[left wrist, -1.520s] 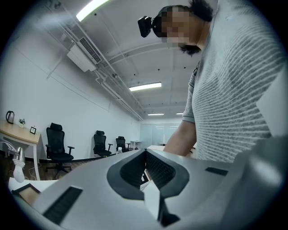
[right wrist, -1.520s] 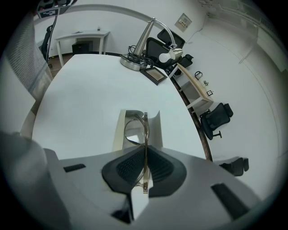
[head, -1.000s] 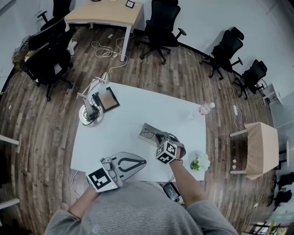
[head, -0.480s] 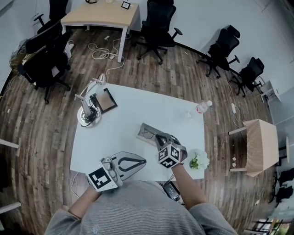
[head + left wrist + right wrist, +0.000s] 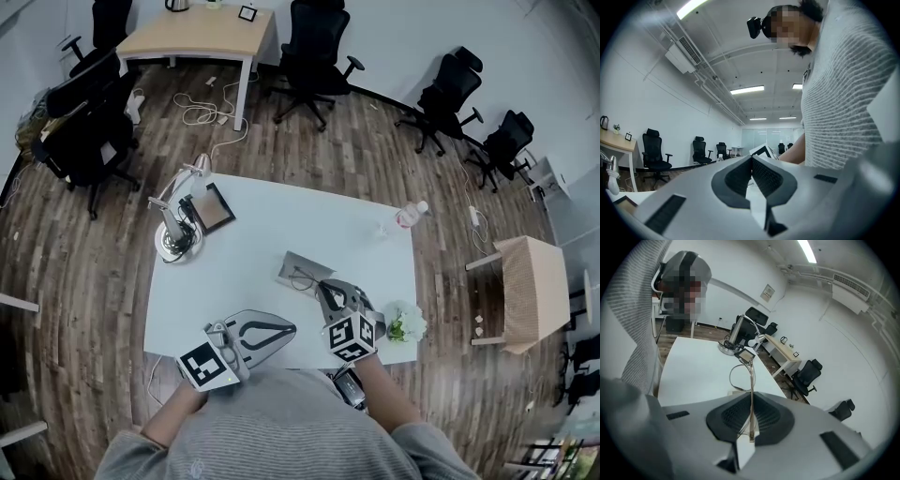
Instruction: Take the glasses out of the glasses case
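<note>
Head view, white table (image 5: pixel 253 234), wood floor (image 5: pixel 94 272), right gripper (image 5: pixel 325 289) clamps glasses (image 5: pixel 751 399), left gripper (image 5: pixel 289 327) closed

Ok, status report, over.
Right gripper shut on glasses by one temple. Left gripper shut, empty. Glasses case open on table; nothing in the way.
</note>
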A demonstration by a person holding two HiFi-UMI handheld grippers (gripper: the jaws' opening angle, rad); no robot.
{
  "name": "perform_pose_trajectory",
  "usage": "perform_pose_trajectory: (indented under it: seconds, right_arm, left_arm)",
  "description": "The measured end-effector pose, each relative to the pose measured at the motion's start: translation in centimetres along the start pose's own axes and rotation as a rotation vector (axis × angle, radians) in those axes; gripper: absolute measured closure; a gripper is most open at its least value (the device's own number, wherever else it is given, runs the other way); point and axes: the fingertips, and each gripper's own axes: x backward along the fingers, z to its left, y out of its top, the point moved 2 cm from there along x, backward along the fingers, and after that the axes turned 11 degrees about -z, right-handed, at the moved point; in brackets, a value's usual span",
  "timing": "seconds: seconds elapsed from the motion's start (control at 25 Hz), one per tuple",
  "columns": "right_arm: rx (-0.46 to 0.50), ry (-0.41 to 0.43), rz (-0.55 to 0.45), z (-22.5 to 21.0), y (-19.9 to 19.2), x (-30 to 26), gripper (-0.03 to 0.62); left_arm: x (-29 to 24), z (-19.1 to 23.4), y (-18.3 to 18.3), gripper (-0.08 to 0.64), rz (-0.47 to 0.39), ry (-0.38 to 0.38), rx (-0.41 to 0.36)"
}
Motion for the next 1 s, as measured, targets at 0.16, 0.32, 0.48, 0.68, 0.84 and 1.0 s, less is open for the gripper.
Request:
perform_pose_trajectory:
  seconds: [0.16, 0.32, 0.48, 0.68, 0.84, 1.0]
  right_arm:
    - [-0.029, -0.036, -0.034, -0.3, 1.1, 1.7, 0.566]
    - [-0.048, -0.064, -0.052, -0.9, 1.7, 2.9, 0.566]
    - [-0.077, -0.096, -0.066, -1.4, 2.2, 3.8, 0.566]
    - [-0.087, -0.111, -0.071, -1.5, 2.4, 4.0, 0.566]
    - [-0.079, -0.111, -0.066, -1.7, 2.3, 4.0, 0.566]
    - [-0.083, -0.109, -0.064, -1.7, 2.4, 4.1, 0.568]
  left_arm:
    - [-0.1, -0.1, -0.1, 0.549, 0.001, -0.006, 0.000]
    - [-0.2, -0.1, -0.1, 0.549, 0.000, -0.012, 0.002]
    - [-0.2, 0.1, 0.0, 0.549, -0.001, -0.016, 0.001]
    - [-0.2, 0.1, -0.1, 0.549, -0.002, -0.022, 0.003]
    - [-0.3, 0.0, -0.1, 0.549, -0.004, -0.023, 0.000]
    - [-0.3, -0.2, 0.0, 0.549, -0.002, -0.023, -0.005]
